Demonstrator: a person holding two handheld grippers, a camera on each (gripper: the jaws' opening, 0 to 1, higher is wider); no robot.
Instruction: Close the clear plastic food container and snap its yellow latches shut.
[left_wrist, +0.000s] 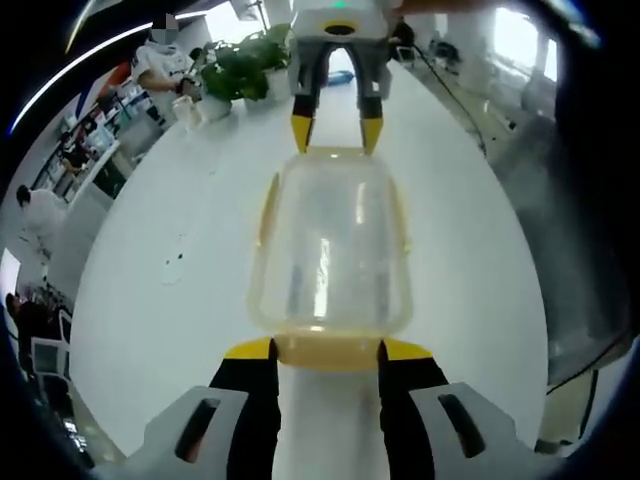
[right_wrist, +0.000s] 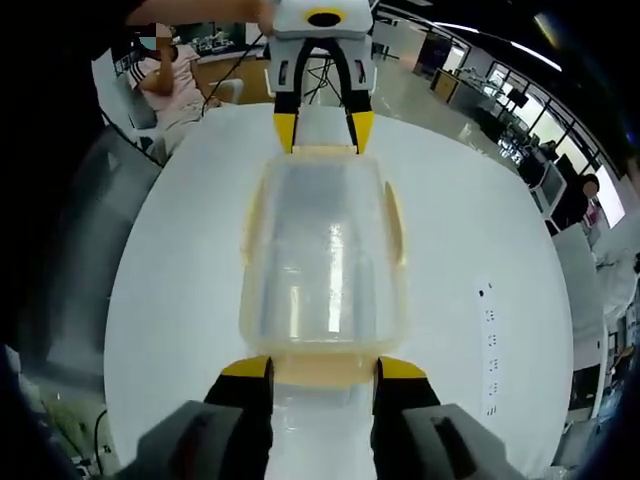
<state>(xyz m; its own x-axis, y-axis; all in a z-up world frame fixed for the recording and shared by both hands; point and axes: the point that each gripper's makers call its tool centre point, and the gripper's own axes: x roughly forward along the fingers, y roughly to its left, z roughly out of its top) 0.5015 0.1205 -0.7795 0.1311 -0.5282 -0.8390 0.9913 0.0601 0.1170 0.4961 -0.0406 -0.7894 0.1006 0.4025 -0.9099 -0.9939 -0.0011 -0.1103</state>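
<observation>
The clear food container (left_wrist: 330, 245) lies on the white round table (left_wrist: 150, 290), about in its middle, and its lid is already on top of it, so the closing step looks done. What remains is the latches. The left gripper (left_wrist: 327, 350) stands at one short end of the container, and its two yellow-tipped jaws are spread apart, one on each side of the yellow end latch (left_wrist: 328, 352) – they are beside the latch, and I cannot tell if they really touch it. The right gripper (right_wrist: 322, 368) stands at the opposite short end in the same way, jaws spread, with the other end latch (right_wrist: 320, 370) between the tips; it grasps nothing that I can see. In the left gripper view the right gripper comes in beyond the far end of the container, and in the right gripper view the left one does the same. The long side latches (right_wrist: 398, 225) seem to lie flat against the container walls, but whether they are snapped is too hard to judge. My judgement: the task is in its late part – the two end latches are probably the work in hand.
</observation>
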